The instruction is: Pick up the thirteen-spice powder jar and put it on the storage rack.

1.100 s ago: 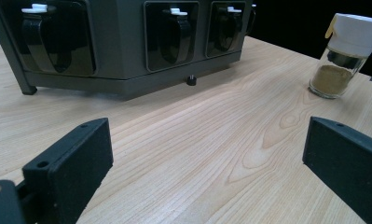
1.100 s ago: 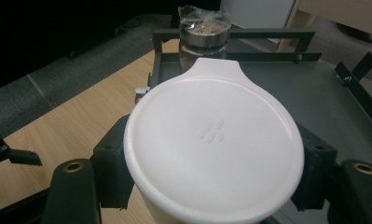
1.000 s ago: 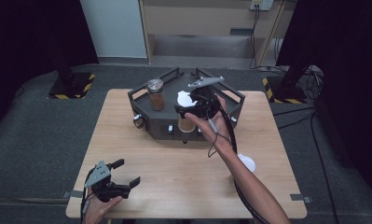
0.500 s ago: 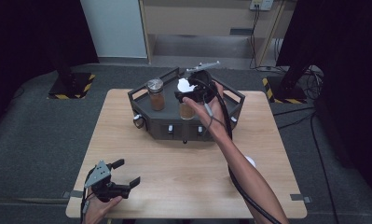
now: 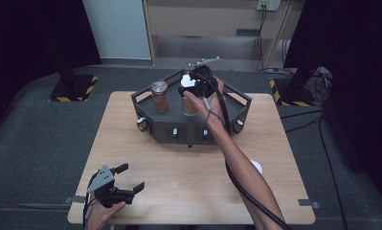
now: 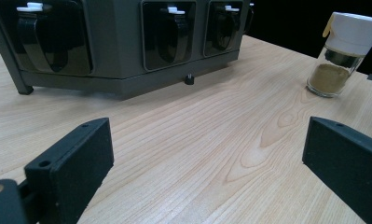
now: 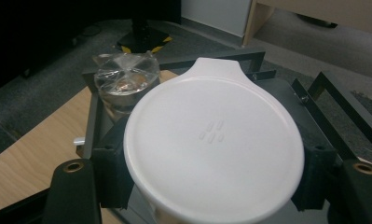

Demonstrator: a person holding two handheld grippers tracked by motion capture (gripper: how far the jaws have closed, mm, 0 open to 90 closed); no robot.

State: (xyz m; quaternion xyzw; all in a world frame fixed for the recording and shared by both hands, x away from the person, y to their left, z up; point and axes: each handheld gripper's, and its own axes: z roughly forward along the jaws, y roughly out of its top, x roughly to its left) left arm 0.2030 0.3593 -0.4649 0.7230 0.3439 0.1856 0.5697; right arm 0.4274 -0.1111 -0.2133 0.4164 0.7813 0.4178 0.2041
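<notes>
- the white-capped spice jar (image 5: 189,98) sits over the dark grey rack (image 5: 236,103) at the back of the wooden table (image 5: 188,177), brown powder showing through the glass
- right gripper (image 5: 191,86) is clamped on that jar's white cap (image 7: 214,140), one jaw pressed on each side in the right gripper view
- just beside it in the rack stands a second jar with a clear lid (image 5: 160,97), also with brown stuff inside
- another white-capped jar (image 6: 343,53) stands on the table, well apart from the rack
- left gripper (image 5: 129,178) rests at the near left corner of the table, jaws spread wide with nothing between them
</notes>
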